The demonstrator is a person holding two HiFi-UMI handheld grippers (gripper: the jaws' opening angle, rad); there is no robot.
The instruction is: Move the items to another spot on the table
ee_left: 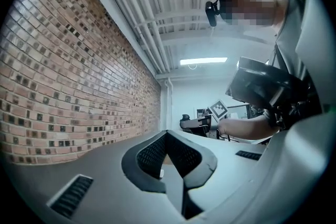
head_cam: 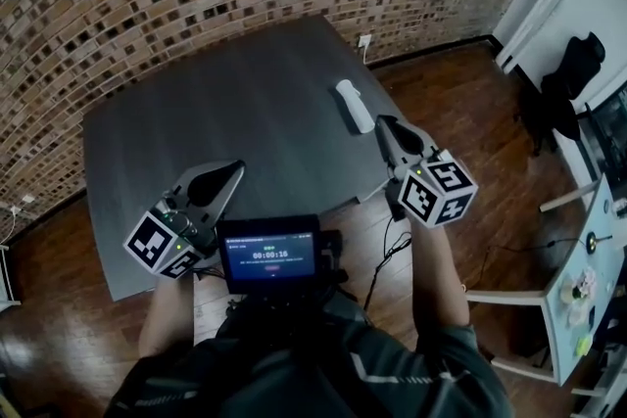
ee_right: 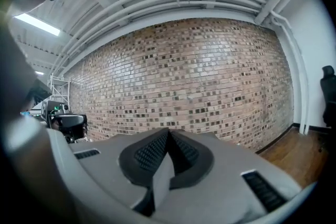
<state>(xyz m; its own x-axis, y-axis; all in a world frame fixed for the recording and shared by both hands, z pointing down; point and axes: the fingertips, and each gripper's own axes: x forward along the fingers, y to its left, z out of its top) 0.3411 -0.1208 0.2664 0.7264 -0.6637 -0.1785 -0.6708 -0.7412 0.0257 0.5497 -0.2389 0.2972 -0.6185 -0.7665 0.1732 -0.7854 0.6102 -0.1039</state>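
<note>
The white oblong object (head_cam: pixel 355 106) lies right of centre on the dark grey table (head_cam: pixel 225 103), long axis pointing up-frame, just beside the closed, empty right gripper (head_cam: pixel 385 126); the closed, empty left gripper (head_cam: pixel 233 173) is farther.

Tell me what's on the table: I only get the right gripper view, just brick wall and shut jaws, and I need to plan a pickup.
Observer: One white oblong item lies near the right edge of the table.
Operator: Which way from me?
Observer: Just beyond the tip of the right gripper, slightly to its left.
Operator: And my other one?
Observer: The left gripper hangs over the table's near edge, jaws together, nothing between them.
</note>
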